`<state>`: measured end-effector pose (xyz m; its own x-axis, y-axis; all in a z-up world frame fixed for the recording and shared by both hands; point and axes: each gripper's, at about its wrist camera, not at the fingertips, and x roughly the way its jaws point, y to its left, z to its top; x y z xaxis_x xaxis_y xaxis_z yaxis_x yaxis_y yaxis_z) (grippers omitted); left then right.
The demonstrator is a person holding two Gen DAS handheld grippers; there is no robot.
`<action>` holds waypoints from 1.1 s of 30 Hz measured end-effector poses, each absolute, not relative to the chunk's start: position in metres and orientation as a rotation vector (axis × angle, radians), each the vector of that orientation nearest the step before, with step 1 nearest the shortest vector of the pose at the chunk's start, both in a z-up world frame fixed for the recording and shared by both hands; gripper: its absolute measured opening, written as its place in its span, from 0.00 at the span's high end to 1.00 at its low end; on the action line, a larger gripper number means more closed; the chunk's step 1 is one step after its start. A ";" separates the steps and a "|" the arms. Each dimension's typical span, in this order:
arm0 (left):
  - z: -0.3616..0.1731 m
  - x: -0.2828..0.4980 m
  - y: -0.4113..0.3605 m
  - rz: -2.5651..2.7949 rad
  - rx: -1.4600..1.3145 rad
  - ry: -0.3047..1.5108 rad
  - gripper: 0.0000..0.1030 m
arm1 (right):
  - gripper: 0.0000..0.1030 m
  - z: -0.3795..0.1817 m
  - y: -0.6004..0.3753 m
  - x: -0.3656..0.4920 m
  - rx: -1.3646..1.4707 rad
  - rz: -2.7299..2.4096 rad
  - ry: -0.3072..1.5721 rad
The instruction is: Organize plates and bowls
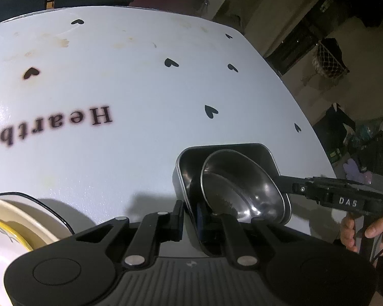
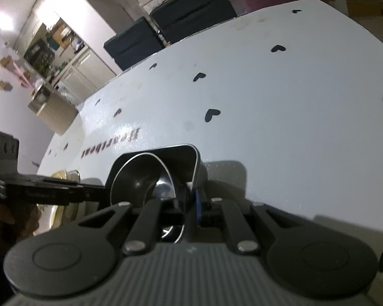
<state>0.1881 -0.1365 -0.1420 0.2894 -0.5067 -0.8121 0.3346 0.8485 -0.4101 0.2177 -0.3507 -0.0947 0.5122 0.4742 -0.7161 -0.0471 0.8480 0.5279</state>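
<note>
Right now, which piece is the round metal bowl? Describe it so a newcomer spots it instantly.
On the white heart-printed table, near its right edge, sits a dark rectangular metal tray gripped from both sides. The round steel bowl lies tilted inside it. Unlike the cream patterned plates at the left, it is plain shiny metal.

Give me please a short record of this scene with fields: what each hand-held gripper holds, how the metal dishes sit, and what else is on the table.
left hand-held gripper: shut on the rim of the square metal tray
right hand-held gripper: shut on the rim of the same tray, from the other side
metal bowl: round, sits tilted inside the tray
table: white, with black hearts and the word Heartbeat
ceramic plates: stacked at the near left edge of the left wrist view
</note>
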 end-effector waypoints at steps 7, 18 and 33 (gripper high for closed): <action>-0.136 0.189 -0.129 -0.550 -0.234 1.117 0.93 | 0.91 -0.090 -0.348 0.219 0.466 0.343 1.032; -0.115 0.189 -0.116 -0.541 -0.343 1.030 0.97 | 0.92 -0.077 -0.356 0.215 0.545 0.328 0.975; -0.064 0.160 -0.068 -0.484 -0.434 0.896 0.97 | 0.92 -0.026 -0.339 0.208 0.611 0.445 0.793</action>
